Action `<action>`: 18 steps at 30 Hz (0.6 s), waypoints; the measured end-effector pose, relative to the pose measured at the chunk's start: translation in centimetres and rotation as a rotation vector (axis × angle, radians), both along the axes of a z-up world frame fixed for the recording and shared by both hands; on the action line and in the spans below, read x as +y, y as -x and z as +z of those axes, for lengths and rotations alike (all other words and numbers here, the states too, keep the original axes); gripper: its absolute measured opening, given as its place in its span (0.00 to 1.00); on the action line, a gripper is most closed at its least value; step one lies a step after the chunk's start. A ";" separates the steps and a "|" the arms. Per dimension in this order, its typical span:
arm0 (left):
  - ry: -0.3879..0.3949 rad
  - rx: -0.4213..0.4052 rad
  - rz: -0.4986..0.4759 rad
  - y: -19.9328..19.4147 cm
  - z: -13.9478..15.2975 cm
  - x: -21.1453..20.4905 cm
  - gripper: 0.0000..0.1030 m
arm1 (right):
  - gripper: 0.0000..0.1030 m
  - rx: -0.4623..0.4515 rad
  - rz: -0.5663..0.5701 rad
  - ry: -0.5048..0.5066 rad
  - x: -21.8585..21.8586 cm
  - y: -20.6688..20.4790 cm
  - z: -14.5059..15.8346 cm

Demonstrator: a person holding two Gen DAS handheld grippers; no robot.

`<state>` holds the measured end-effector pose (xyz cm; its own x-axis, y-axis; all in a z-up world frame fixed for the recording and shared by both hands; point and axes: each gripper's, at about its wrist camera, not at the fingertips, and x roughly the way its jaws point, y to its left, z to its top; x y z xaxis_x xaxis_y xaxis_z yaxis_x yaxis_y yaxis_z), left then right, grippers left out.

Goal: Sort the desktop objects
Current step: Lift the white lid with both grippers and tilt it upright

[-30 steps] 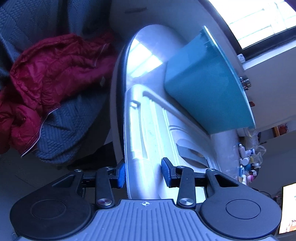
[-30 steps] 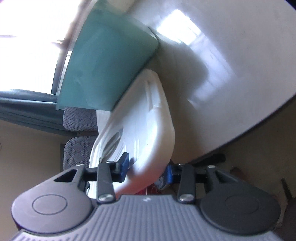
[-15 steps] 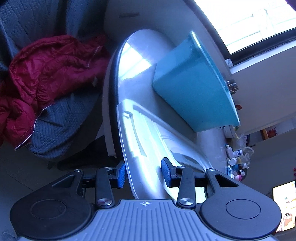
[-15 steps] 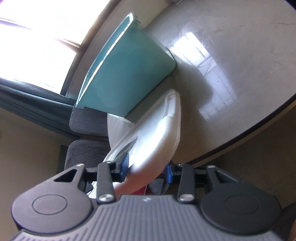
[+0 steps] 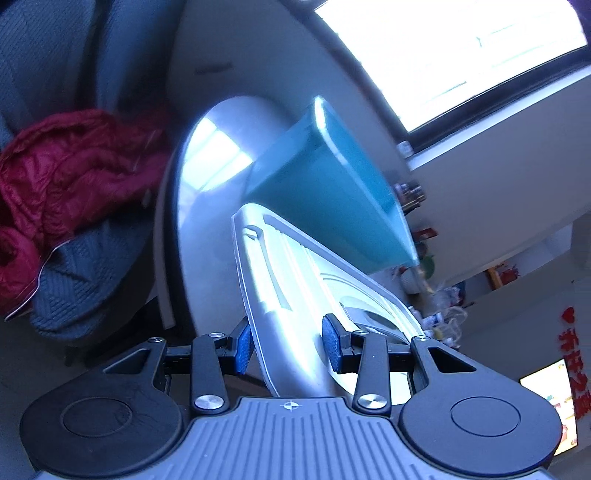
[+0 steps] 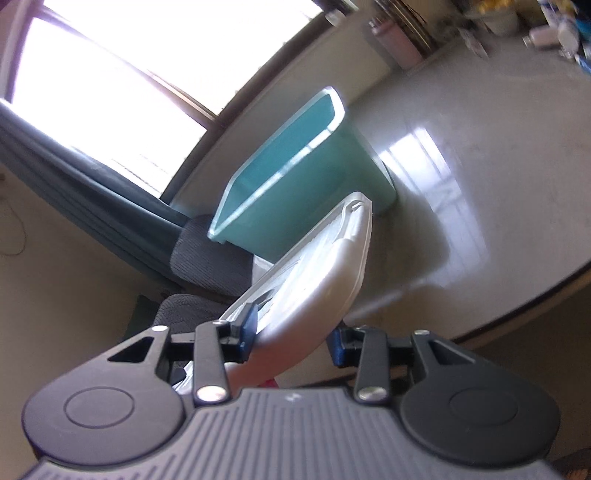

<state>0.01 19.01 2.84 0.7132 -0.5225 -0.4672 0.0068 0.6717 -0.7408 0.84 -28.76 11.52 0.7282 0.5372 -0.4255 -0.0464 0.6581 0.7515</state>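
A white plastic lid [image 5: 291, 295] is held up off the round pale table [image 5: 207, 192], tilted, one end in each gripper. My left gripper [image 5: 288, 345] is shut on one short edge of it. My right gripper [image 6: 293, 338] is shut on the opposite edge of the lid [image 6: 317, 273]. A teal plastic bin [image 5: 332, 192] stands on the table just beyond the lid; in the right wrist view the bin [image 6: 295, 177] shows its open top, and what is inside is hidden.
A red jacket [image 5: 70, 173] lies on a dark grey chair [image 5: 81, 273] left of the table. Another grey chair [image 6: 207, 258] stands behind the bin. Small bottles and jars [image 6: 554, 26] crowd the table's far side. A window [image 5: 443, 48] is behind.
Both grippers have lifted the lid off the table and drawn it back from the bin. The bin's open top now shows in the right wrist view.
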 end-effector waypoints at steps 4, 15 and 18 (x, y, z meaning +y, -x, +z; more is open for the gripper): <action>0.002 -0.031 -0.007 0.4 1.2 -0.4 0.39 | 0.38 -0.038 -0.006 0.007 -0.1 0.2 1.4; -0.007 -0.096 -0.031 1.5 3.5 -1.2 0.39 | 0.38 -0.109 -0.035 0.001 -0.9 2.7 2.9; -0.007 -0.108 -0.038 1.9 3.8 -1.3 0.39 | 0.38 -0.121 -0.041 0.001 -0.9 3.3 3.1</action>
<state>-1.85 17.73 6.62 0.7396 -0.5469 -0.3922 0.1119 0.6746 -0.7297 -2.45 -29.70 14.58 0.7957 0.5054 -0.3339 -0.1094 0.6621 0.7414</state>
